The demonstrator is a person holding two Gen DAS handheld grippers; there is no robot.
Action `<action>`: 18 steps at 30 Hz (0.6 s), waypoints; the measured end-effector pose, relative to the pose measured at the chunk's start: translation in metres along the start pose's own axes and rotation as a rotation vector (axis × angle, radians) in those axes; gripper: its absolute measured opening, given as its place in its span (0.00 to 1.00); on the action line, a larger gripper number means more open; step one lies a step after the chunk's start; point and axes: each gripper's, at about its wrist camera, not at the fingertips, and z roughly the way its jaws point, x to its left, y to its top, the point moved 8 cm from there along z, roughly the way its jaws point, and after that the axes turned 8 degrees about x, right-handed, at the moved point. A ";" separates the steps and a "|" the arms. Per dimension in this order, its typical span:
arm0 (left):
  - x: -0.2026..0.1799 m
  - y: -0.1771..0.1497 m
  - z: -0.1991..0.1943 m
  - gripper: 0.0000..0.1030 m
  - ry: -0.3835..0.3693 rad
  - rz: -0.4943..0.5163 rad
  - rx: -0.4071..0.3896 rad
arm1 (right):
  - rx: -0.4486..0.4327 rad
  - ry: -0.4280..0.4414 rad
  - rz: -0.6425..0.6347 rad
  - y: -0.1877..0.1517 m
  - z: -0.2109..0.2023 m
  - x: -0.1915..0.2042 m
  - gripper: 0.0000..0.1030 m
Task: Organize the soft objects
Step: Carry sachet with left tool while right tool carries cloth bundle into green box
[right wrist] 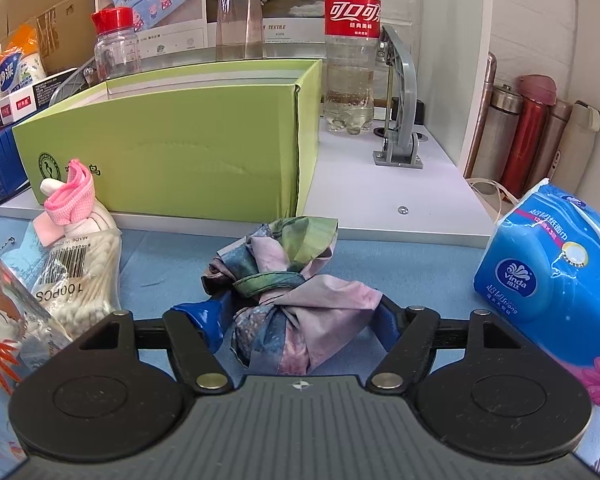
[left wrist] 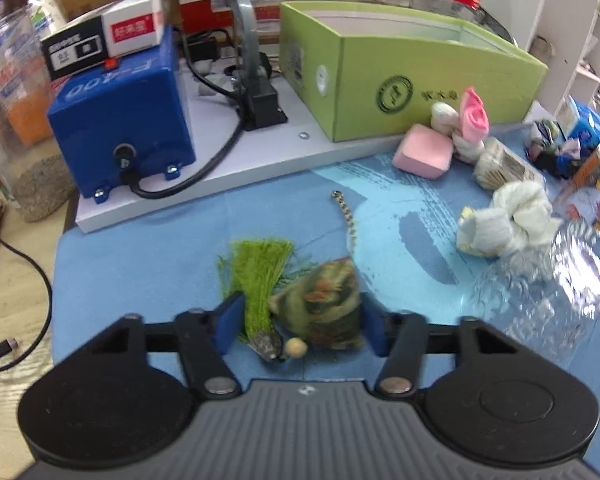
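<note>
Low in the left wrist view, the left gripper [left wrist: 298, 328] has its blue fingers [left wrist: 229, 322] set at a middling width around a green-and-brown fabric sachet [left wrist: 326, 304] with a green tassel [left wrist: 260, 276]; the pads sit right beside it, but whether they press on it I cannot tell. A wooden bead [left wrist: 296, 347] lies at the sachet's near end, and a patterned cord [left wrist: 346, 216] runs up from it over the blue mat [left wrist: 140, 272] covering the surface. At upper left stands a blue machine box [left wrist: 120, 120]; toward the upper middle and right is an open green cardboard box [left wrist: 420, 80]. Just in front of that box lie a pink sponge [left wrist: 422, 150] and a pink-and-white rolled sock [left wrist: 466, 122], with a white rolled sock [left wrist: 508, 218] lower at the right edge.

Across in the right wrist view, the right gripper [right wrist: 300, 320] closes its fingers [right wrist: 208, 320] on a knotted cloth bundle [right wrist: 292, 296] in pink, blue and green, which bulges between the pads at lower centre. To its left is a bag of cotton swabs [right wrist: 84, 280]; at the right edge sits a blue Vinda tissue pack [right wrist: 540, 280].
</note>
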 end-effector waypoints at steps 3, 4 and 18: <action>0.001 0.000 -0.003 0.37 -0.009 -0.019 0.003 | 0.025 0.001 -0.001 0.002 0.000 0.000 0.49; 0.002 -0.001 -0.005 0.37 -0.030 -0.032 0.002 | 0.029 0.007 -0.009 0.002 -0.002 0.002 0.35; -0.019 0.060 -0.072 0.37 -0.264 -0.098 -0.161 | -0.121 0.066 -0.091 0.047 -0.084 0.023 0.27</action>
